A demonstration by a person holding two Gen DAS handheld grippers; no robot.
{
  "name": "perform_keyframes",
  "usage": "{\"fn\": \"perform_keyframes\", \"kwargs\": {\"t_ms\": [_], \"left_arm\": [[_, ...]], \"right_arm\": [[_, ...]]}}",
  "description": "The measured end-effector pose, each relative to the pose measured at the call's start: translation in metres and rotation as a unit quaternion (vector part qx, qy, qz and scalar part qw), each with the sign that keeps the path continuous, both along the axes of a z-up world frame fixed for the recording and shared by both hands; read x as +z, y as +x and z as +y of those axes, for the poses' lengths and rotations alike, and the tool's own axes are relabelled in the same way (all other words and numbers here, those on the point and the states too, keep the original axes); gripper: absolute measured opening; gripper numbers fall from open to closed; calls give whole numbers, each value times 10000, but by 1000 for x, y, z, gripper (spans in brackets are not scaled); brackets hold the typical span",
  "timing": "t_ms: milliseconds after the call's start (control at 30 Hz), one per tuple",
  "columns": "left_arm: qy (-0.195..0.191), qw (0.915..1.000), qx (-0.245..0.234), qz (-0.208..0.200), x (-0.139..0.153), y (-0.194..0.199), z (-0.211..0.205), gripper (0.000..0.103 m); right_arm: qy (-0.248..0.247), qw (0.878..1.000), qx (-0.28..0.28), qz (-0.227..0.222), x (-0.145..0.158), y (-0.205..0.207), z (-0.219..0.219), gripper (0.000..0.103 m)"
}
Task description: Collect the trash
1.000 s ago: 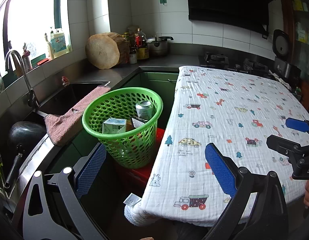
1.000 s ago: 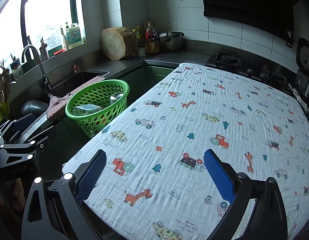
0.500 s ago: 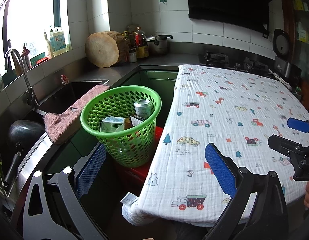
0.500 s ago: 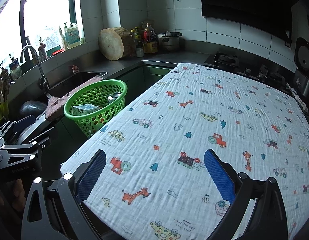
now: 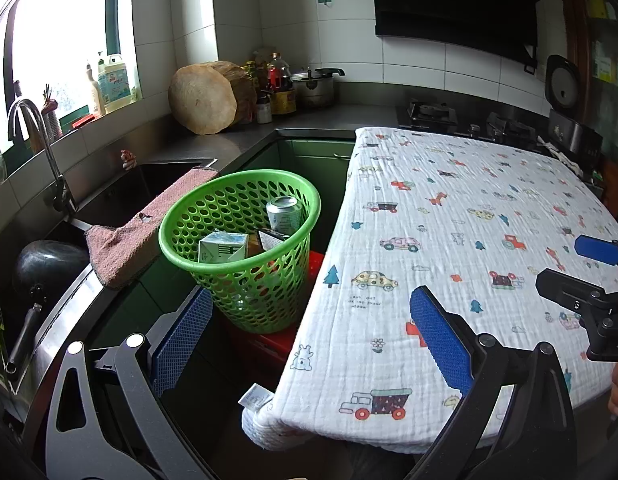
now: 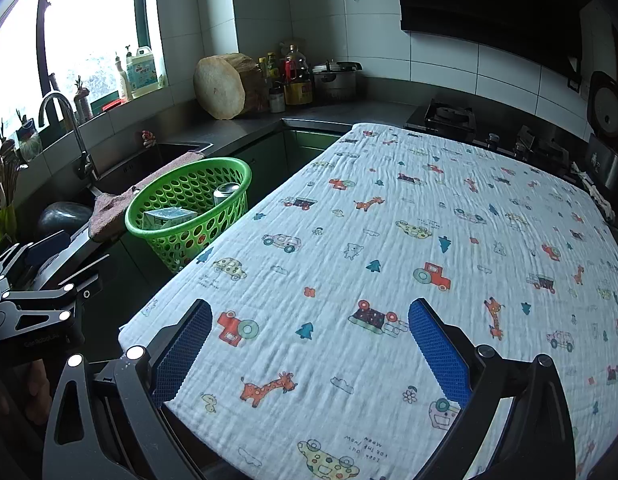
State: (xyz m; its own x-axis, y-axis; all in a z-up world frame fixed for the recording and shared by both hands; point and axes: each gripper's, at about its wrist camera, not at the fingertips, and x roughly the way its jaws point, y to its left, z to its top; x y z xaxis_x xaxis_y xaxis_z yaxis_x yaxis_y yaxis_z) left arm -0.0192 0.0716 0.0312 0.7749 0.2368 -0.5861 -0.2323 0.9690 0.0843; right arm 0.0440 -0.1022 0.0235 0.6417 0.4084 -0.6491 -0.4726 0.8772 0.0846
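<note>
A green perforated basket stands on a red stool left of the table. Inside it are a metal can, a small white carton and a dark packet. My left gripper is open and empty, near the table's front left corner, below the basket. My right gripper is open and empty above the front of the printed tablecloth. The right gripper also shows at the right edge of the left wrist view.
A sink with a tap, a pink towel on its edge and a dark pan lie left. A wooden block, bottles and a pot stand on the back counter. A stove is behind the table.
Both grippers have drifted slightly; the basket and table shift a little in each view. Both stay open and empty.
</note>
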Motion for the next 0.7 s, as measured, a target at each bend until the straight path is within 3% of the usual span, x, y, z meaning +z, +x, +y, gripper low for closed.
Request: {"fn": "perform_keyframes", "kwargs": {"t_ms": [367,700], "left_arm": [[147,9998,33,-102,2,-2,-5,98],[4,10000,-1,-45,1,1,-2,98]], "right_arm": [[-4,10000,-3,9,-2,-1,-1,95],[-8,10000,-26,20,-4,-2,-1,95]]}}
